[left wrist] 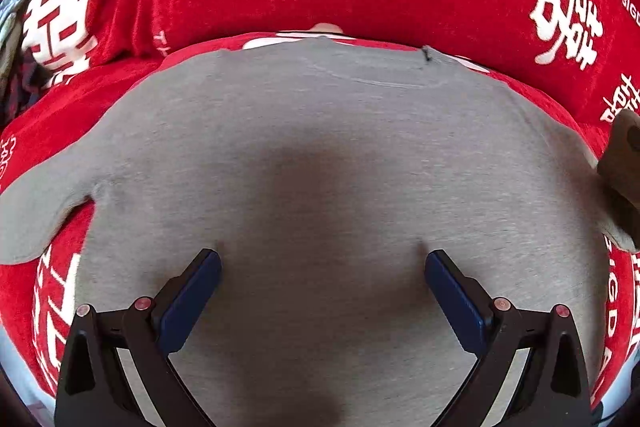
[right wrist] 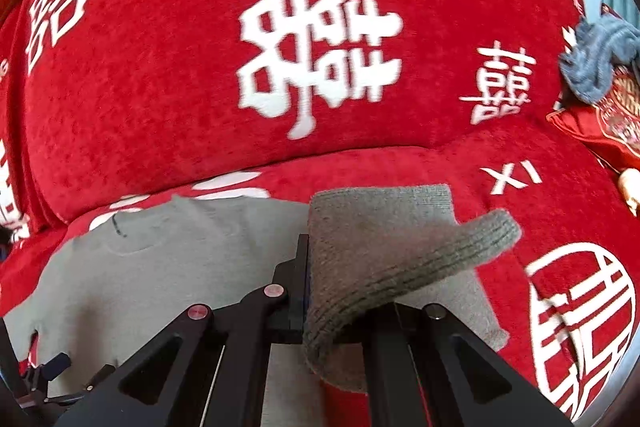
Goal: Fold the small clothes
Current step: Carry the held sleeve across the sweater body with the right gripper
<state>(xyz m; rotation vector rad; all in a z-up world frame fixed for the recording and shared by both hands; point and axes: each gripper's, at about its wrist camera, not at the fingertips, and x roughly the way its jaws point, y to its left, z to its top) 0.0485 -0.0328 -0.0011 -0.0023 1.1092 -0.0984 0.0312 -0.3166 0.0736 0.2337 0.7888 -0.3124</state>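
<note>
While your left gripper (left wrist: pixel 322 259) rests with jaws spread wide and empty on the grey shirt (left wrist: pixel 320 147), neckline toward the frame's top, your right gripper (right wrist: pixel 308 279) is clamped on the shirt's sleeve (right wrist: pixel 384 243), right of the body on the red sofa cover (right wrist: pixel 160 87). Carry the sleeve leftward across the body.
</note>
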